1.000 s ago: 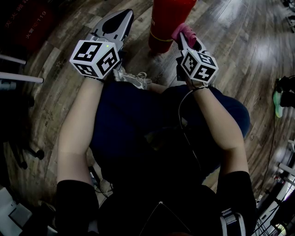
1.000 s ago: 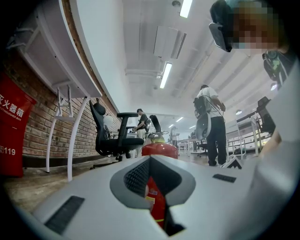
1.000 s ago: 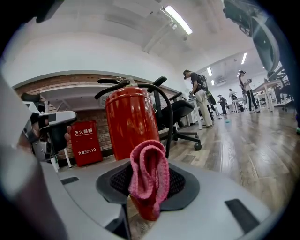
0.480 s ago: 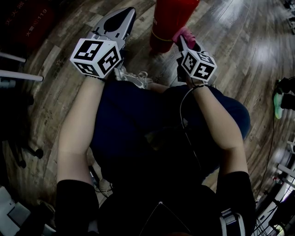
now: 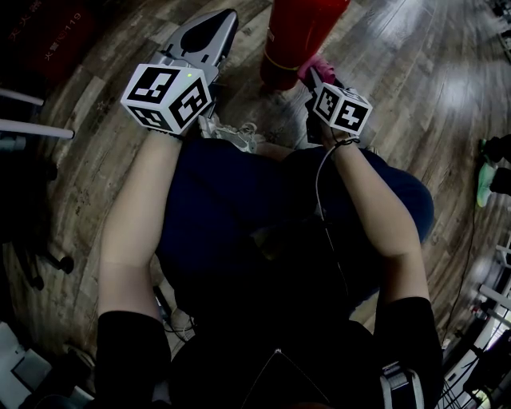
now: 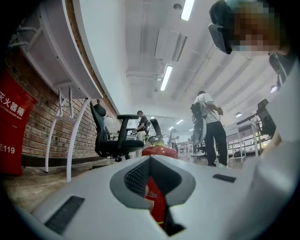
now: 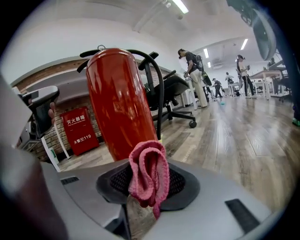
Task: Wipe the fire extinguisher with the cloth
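- Now the red fire extinguisher [image 5: 297, 36] stands upright on the wooden floor [image 5: 415, 72], at 12 o'clock in the head view, its top cut off by the frame edge.
- The right hand-held gripper [image 5: 312, 74] is clamped on a bunched pink cloth [image 7: 149, 174]. The cloth sits at the extinguisher's 5 o'clock side, low on the cylinder; whether the two touch cannot be told.
- The left hand-held gripper [image 5: 217, 24] has its jaws together with nothing between them. It lies at the extinguisher's 9 o'clock, apart from it.
- In the right gripper view, a red fire-equipment box [image 7: 77, 129] stands by the brick wall at 9 o'clock, and a black office chair [image 7: 176, 91] stands behind the extinguisher.
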